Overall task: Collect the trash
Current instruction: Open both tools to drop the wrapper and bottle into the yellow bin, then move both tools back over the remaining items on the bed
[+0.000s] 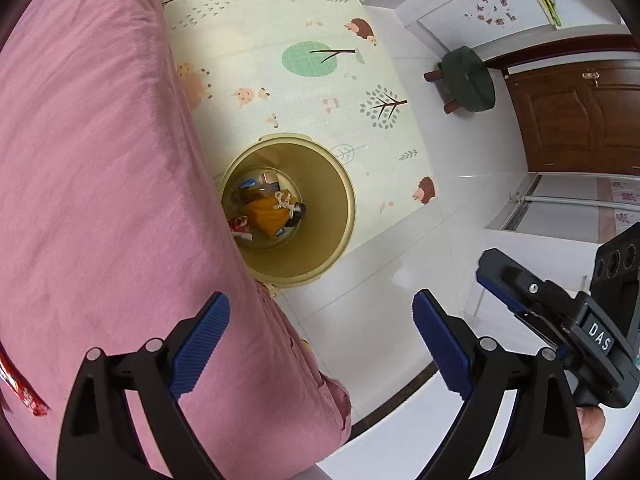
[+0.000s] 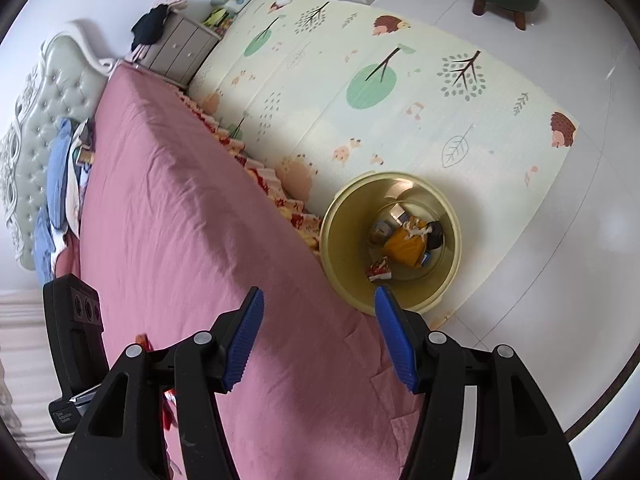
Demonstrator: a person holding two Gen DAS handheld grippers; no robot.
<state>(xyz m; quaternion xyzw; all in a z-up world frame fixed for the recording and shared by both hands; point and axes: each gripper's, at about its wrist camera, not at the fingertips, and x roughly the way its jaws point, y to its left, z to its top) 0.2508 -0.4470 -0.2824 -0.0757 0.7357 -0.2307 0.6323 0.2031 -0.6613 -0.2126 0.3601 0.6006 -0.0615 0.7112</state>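
Beside the bed's long edge, the yellow trash bin (image 1: 320, 216) stands on the play mat (image 1: 280, 60), wrappers already inside. Both tongs, left (image 1: 320, 344) and right (image 2: 318, 336), hang released and empty over the pink bedspread (image 1: 100, 160). A red wrapper (image 1: 24, 390), probably trash, lies on the bed's near edge, left of the left tongs, long axis slanting; the left hand is nearer.

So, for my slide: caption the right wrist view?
Open right gripper above pink bed, yellow bin holding trash.
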